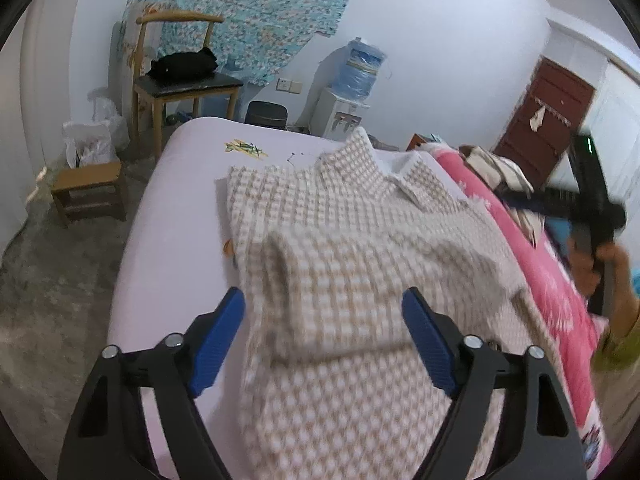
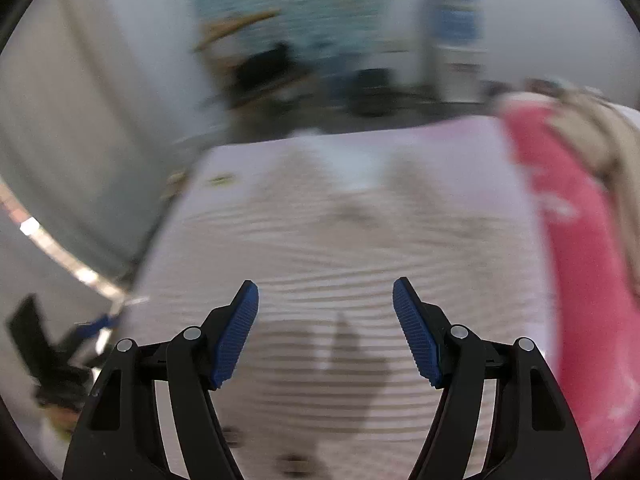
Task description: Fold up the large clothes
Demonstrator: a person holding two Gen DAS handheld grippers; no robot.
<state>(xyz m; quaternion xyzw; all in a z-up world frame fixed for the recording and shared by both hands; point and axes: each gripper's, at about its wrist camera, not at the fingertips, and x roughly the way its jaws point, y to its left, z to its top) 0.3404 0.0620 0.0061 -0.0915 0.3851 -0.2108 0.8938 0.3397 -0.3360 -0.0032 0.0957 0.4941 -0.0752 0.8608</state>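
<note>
Shirt (image 1: 360, 248) was beige-and-white check, collar same pattern. Bed sheet (image 1: 176, 216) pale lilac with a small yellow-green print at the far left. Blanket (image 1: 540, 264) at right hot pink with white marks. Both grippers black with blue ribbed pads (image 2: 236, 336). Far wall cloth (image 1: 256, 12) turquoise floral. Door (image 1: 548, 116) dark red-brown. Water jug (image 1: 362, 68) blue.

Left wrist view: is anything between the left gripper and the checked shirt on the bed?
Nothing visible. The left gripper hangs open right over the checked shirt, with only cloth showing between its blue fingers. The pink blanket lies off to the shirt's right edge, not in the path.
</note>
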